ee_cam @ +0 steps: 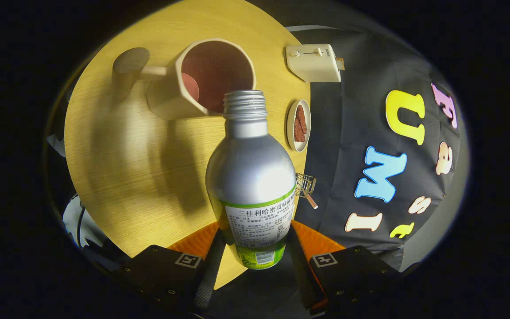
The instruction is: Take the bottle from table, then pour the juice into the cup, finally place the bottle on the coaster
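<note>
Gripper (253, 261) clamped on the bottle (251, 177), one of the fingers (206, 274) pressing each side of its lower part, down by the label. Bottle held up off the tabletop (117, 168), tipped forward, cap off, open mouth pointing at the cup (202, 79). Mouth just at the near rim of the cup, maybe a little short of it; hard to say from this angle. Cup lying beyond the fingers, with a handle sticking out to one side and a dark red inside. Maybe some juice already in there, maybe just the colour of the cup: cannot tell. No stream of juice seen at the mouth.

Beside the cup, a small dish with brown snacks (299, 125), and farther off a pale toaster (313, 62) at the edge of the tabletop. A tiny wire thing (306, 186) near the bottle's side, too small to name.

Step in hand, by the look of it: the pour. Taking the bottle is done. Next move calls for sliding the mouth well over the cup, then tipping more, slowly, with a firm squeeze so the smooth metal does not slip. After that, bottle upright again and down on the coaster.
</note>
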Demonstrator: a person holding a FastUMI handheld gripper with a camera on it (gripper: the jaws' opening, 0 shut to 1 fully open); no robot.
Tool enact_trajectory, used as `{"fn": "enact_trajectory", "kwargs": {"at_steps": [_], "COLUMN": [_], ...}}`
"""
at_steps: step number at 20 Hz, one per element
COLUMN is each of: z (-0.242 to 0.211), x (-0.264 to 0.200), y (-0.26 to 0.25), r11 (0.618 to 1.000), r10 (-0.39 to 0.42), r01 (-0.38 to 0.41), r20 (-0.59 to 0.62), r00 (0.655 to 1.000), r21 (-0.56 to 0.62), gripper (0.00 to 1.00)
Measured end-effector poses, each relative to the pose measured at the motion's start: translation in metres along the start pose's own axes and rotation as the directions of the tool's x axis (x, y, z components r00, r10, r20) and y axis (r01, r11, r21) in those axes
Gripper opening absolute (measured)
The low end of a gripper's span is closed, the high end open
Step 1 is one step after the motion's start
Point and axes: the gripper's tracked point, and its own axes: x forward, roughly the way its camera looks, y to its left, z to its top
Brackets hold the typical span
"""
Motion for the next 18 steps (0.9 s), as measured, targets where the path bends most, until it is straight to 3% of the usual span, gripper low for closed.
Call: {"fn": "enact_trajectory", "kwargs": {"at_steps": [18], "z": [-0.001], "x": [-0.002], "y": [-0.018], "r11": [0.990], "r10": [-0.007], "r01": [-0.003], "r20": [-0.069], "r00": [0.998], "r21": [-0.143], "gripper": [0.75]}}
